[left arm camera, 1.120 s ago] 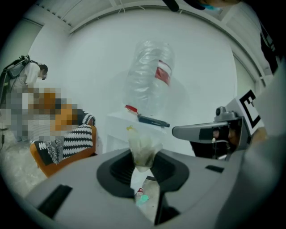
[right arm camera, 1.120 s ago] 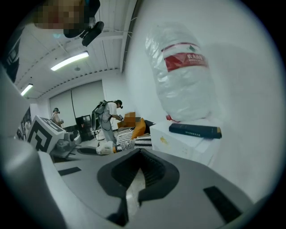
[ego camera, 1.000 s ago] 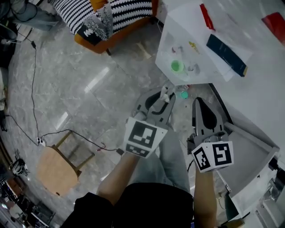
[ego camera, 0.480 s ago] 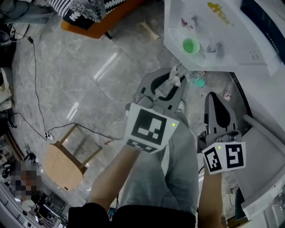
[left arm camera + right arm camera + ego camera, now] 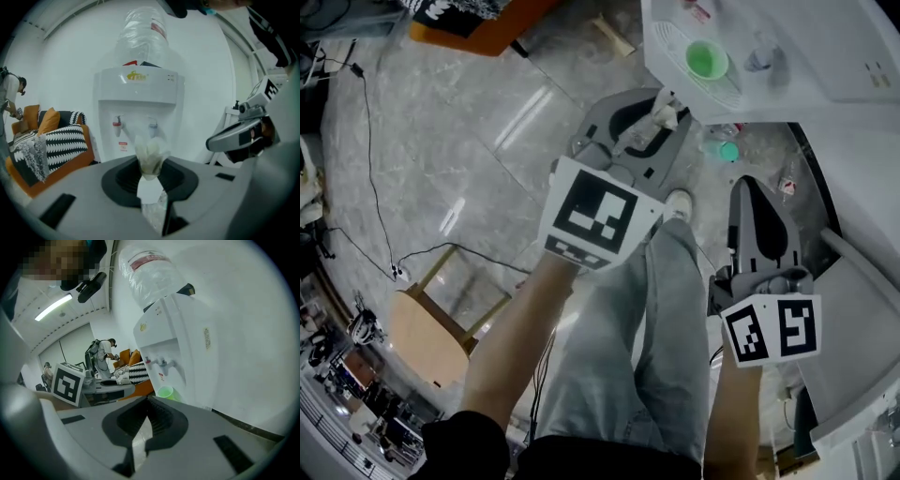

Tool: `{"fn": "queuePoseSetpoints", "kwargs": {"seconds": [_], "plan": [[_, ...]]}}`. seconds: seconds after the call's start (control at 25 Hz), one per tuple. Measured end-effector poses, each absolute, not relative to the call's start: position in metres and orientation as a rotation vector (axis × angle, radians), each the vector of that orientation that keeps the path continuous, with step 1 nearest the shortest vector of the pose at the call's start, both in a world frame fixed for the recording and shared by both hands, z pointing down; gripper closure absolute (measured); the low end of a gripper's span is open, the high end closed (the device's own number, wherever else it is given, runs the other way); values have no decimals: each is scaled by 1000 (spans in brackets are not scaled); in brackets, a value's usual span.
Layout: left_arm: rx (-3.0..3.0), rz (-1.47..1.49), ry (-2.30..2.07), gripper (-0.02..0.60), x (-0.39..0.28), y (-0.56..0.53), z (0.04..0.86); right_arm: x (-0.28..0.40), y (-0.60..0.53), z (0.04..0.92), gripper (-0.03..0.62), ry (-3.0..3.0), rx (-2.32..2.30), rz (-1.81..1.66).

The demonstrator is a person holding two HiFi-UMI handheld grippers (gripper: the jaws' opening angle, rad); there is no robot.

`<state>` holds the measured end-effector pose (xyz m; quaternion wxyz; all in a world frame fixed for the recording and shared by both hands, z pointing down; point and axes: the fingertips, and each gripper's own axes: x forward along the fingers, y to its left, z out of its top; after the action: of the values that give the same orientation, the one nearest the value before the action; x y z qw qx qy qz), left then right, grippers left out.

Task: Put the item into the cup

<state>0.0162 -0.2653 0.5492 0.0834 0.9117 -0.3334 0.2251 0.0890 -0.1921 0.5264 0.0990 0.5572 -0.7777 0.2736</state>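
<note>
Your left hand-held gripper [image 5: 667, 105] is clamped on the packet [image 5: 662, 116], a small crumpled clear wrapper with pale contents. The packet stands up out of the narrow gap between the jaws, with a white tag hanging below it. The green cup [image 5: 707, 60] sits on the drip tray [image 5: 673, 47] of the water dispenser [image 5: 138, 105], under its red and blue taps [image 5: 117, 125]. In the head view the packet is near the cup but apart from it, down and to the left, over the floor [image 5: 487, 141]. Your right hand-held gripper [image 5: 750, 187] hangs lower and to the right, beside your leg [image 5: 661, 309]. Its jaws meet at the tips with nothing between them. It points toward the dispenser.
</note>
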Motion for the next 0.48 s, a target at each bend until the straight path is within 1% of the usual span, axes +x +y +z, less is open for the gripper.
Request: {"fn": "queuePoseSetpoints", "kwargs": {"seconds": [0.2, 0.48], "plan": [[2718, 709, -960, 492, 17, -277, 572, 86, -185, 534, 585, -2306, 1642, 833], [2707, 746, -936, 492, 45, -305, 593, 89, -181, 543, 585, -2307, 1648, 850]]}}
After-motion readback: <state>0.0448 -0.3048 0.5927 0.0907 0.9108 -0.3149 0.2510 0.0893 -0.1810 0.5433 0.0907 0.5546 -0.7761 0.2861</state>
